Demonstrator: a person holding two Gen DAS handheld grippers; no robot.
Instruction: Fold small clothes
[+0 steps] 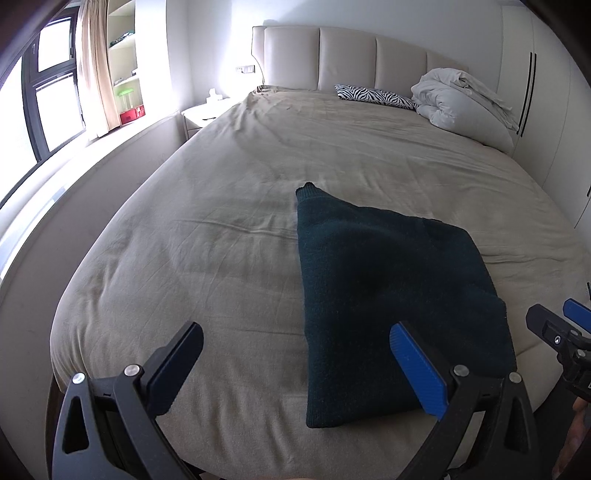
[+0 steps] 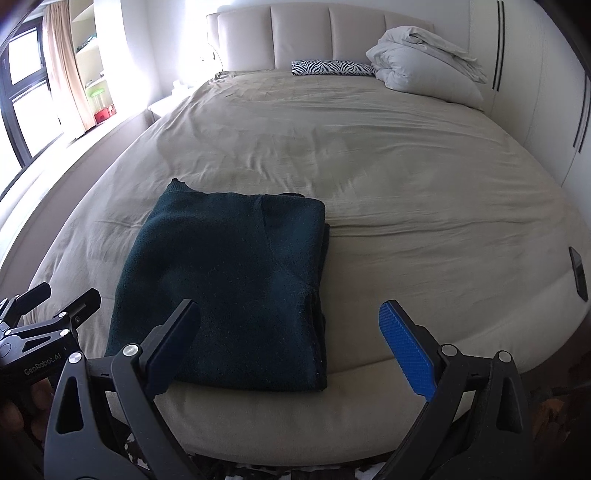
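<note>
Sweater point(image 2: 225, 291), dark green, lies folded in a rough rectangle at the bed's point(image 2: 406, 192) near edge, both your left gripper point(image 1: 295, 369) and right gripper point(image 2: 291, 347) spread, holding nothing; folding looks nearly finished, perhaps one last halving or squaring.

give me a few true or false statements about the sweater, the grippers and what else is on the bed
1. The dark green sweater lies folded near the foot of the bed. True.
2. The left gripper is clamped on the sweater. False: its jaws are open and hold nothing.
3. The right gripper is open. True.
4. A zebra-print pillow lies on top of the sweater. False: it sits far off by the headboard.
5. A white duvet is bundled at the head of the bed. True.
</note>
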